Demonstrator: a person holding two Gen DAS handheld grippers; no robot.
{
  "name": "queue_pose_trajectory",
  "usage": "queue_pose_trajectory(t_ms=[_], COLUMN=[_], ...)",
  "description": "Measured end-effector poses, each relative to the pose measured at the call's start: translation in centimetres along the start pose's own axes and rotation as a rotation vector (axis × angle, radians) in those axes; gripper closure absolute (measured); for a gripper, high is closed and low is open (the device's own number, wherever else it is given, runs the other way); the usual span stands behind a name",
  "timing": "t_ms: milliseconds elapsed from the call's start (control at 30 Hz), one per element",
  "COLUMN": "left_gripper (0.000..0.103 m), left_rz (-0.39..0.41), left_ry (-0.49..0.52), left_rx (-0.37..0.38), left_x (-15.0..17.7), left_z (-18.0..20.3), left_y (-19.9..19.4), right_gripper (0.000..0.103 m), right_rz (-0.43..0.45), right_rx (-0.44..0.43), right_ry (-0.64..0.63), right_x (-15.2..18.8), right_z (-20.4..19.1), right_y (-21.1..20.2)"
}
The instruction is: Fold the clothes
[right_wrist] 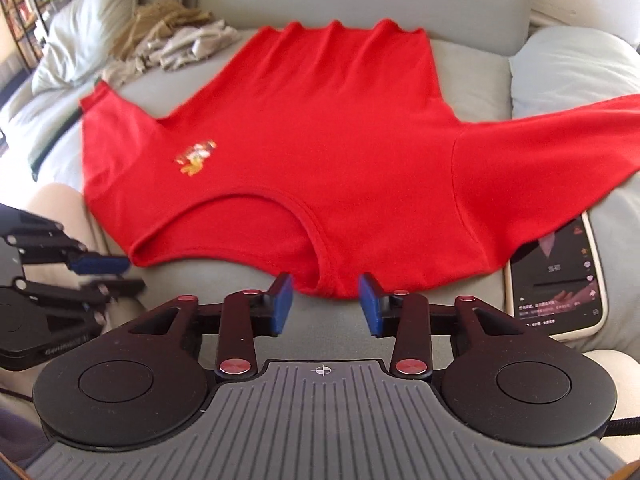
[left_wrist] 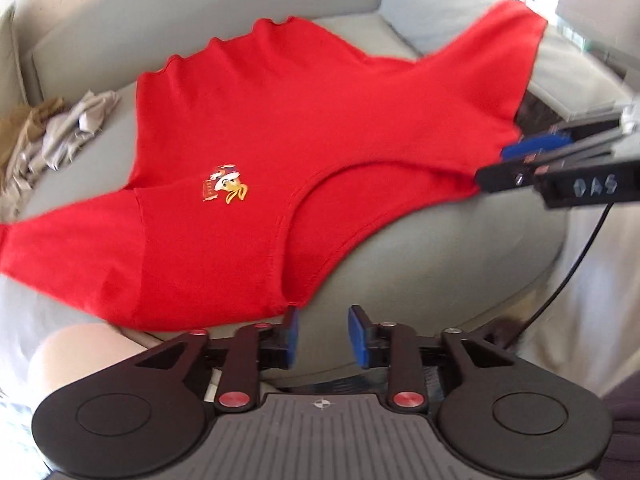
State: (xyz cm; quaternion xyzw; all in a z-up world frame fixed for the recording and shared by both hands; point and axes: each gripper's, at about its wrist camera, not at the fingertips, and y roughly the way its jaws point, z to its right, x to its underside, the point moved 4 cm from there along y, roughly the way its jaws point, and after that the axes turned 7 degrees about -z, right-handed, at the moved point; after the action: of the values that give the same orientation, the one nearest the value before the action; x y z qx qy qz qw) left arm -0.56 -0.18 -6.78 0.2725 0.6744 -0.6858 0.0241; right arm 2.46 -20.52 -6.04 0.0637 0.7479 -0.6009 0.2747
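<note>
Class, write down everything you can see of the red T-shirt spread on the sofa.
The red short-sleeved T-shirt looks like soft knit cotton. It lies spread flat, front up, on the grey sofa cushion, its ribbed neckline nearest the cameras and its wavy hem at the backrest. A small embroidered cartoon badge sits on the chest. One sleeve lies partly over a lit phone. Neither gripper grips it.

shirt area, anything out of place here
Yes: a phone with its screen lit lies on the sofa, its top edge tucked under the red shirt's sleeve, so folding that sleeve could drag it.
</note>
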Motion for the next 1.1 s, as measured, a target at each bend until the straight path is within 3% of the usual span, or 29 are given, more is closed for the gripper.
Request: queue_pose_trajectory(t_ms=[100, 333, 433, 500, 600, 867, 967, 1033, 1100], left_gripper=[0.066, 0.073, 0.072, 0.072, 0.073, 0.075, 0.068, 0.066, 0.065], left_rz=[0.064, 0.044, -0.012, -0.001, -0.017, -0.089, -0.11, -0.114, -0.075], left_ry=[-0.095, -0.253, -0.243, -0.227, -0.221, -0.161, -0.169, -0.173, -0.17], left_rx=[0.027, -0.143, -0.161, -0.173, -0.16, -0.143, -0.072, -0.035, -0.05], left_x=[-0.7, -2.9, -2.3, -1.7, -1.1, -0.2, 0.6, 1.1, 0.7], left_z=[-1.2, -3.8, -3.4, -2.6, -2.3, -2.5, -2.7, -2.8, -3.2], left_y=[-1.1, 2.0, 3.9, 3.5, 3.0, 2.6, 1.6, 0.8, -0.5], right_gripper=[0.061, 0.061, 0.061, 0.056, 0.054, 0.054, 0.04, 0.04, 0.04], right_rz=[0.037, 0.022, -0.005, -0.078, -0.063, -0.115, -0.185, -0.187, -0.162], right_rx=[-0.015, 0.016, 0.045, 0.065, 0.063, 0.055, 0.032, 0.009, -0.027], right_ry=[0.011, 0.023, 0.027, 0.037, 0.013, 0.033, 0.017, 0.002, 0.012], right_x=[-0.6, -3.7, -4.1, -3.4, -2.1, -0.4, 0.6, 1.1, 0.9], right_z=[-0.1, 0.1, 0.4, 0.9, 0.5, 0.4, -0.1, -0.5, -0.4], right_y=[-0.8, 2.1, 4.0, 5.7, 5.7, 3.9, 3.4, 2.3, 0.9])
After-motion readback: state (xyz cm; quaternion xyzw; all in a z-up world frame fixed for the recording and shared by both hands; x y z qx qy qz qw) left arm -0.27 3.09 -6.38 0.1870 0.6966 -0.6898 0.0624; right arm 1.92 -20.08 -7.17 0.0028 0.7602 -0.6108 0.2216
